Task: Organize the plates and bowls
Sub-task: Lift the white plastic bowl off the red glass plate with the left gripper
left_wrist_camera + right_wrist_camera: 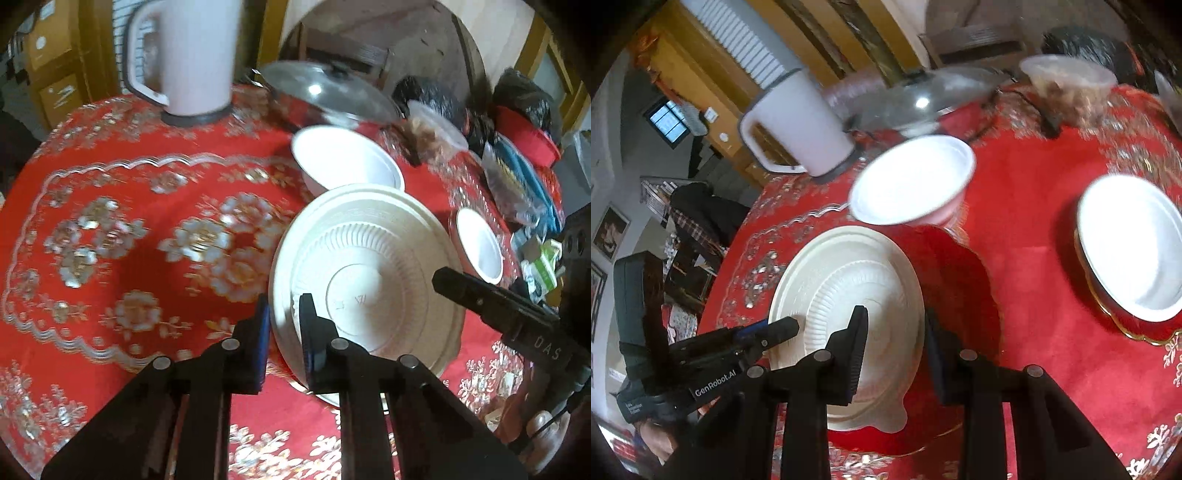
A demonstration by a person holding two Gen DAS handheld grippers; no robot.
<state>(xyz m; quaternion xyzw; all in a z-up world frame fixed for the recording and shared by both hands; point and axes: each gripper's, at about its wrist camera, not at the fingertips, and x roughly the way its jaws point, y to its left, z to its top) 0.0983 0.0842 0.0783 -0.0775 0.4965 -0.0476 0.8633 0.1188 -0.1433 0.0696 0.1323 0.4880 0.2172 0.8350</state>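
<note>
A round table under a red floral cloth (122, 236) carries a white kettle (192, 59) at the far left, a glass-lidded pot (325, 96) beside it, a white bowl (347, 162) nearer, and another white bowl (1130, 247) to the right.

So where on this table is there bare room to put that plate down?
Bare cloth lies left of the plate, in front of the kettle. Crowded: the far side, with pot, bowl and packets.
</note>
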